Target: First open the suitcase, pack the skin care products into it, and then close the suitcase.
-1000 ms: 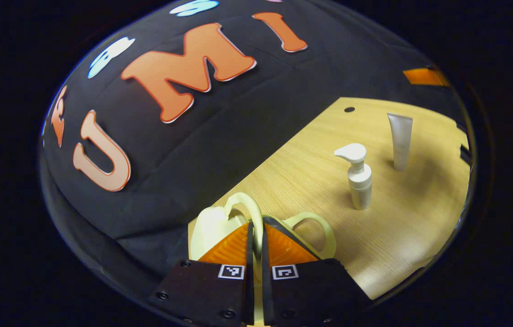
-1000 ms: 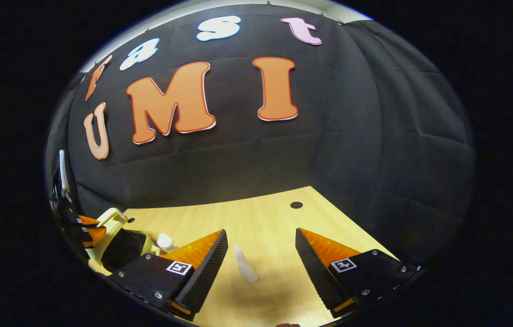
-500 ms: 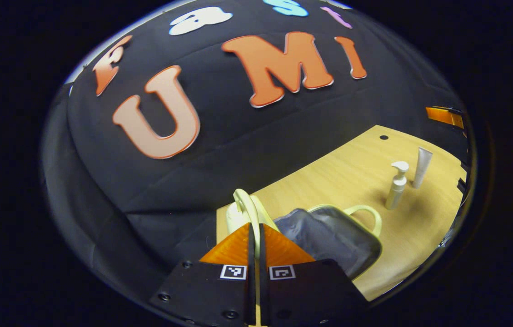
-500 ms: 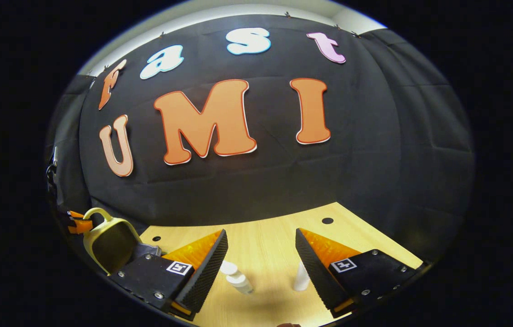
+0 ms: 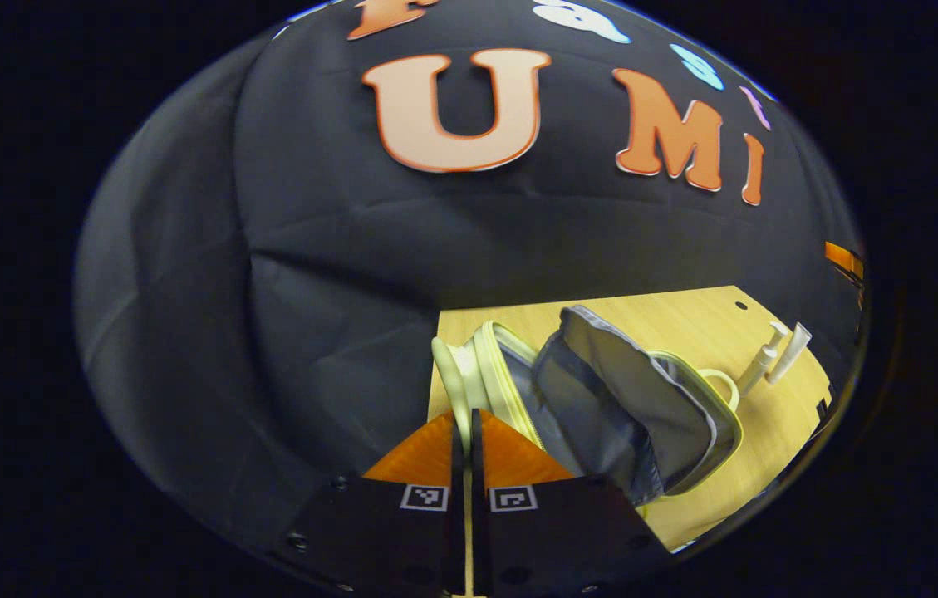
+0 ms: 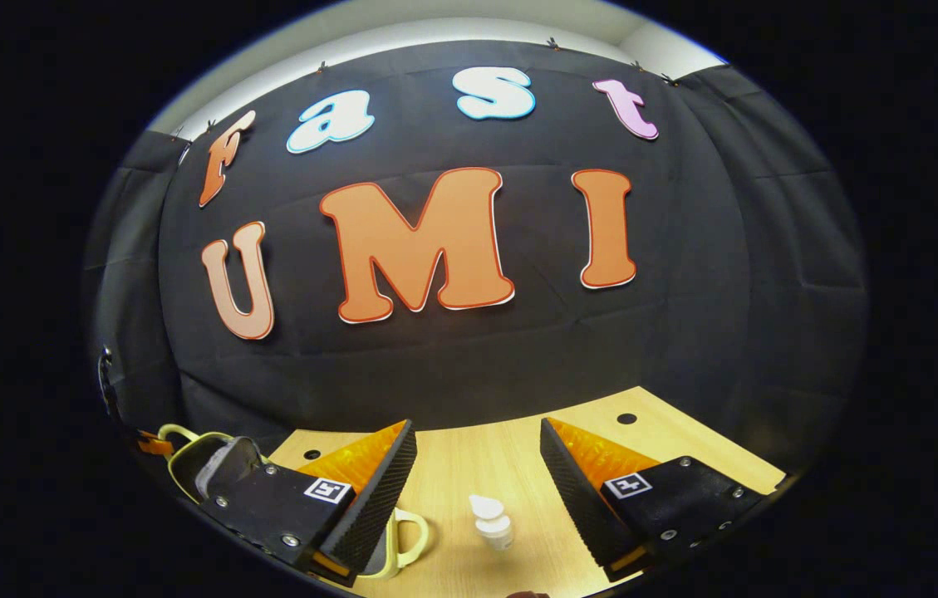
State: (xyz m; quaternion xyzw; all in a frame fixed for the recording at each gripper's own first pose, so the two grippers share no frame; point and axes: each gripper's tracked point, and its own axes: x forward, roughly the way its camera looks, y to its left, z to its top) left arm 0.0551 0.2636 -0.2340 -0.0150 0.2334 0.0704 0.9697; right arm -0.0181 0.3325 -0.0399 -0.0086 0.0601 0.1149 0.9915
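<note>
Gripping the pale yellow handle [image 5: 454,378] on the lid of the suitcase [image 5: 643,415], the left gripper [image 5: 463,440] has its jaws pressed together on that thin loop. The suitcase lies open on the wooden surface [image 5: 685,320], its grey-lined halves spread apart, its long axis running away from the camera toward the far right. A second handle [image 5: 722,384] curves off its far end. Two skin care products stand upright just beyond it: one pump bottle [image 5: 759,363] and one white tube [image 5: 793,350], close beside each other. In the right gripper view, the right gripper [image 6: 477,473] hangs above the surface with jaws wide apart, the pump bottle [image 6: 492,522] below between them.
</note>
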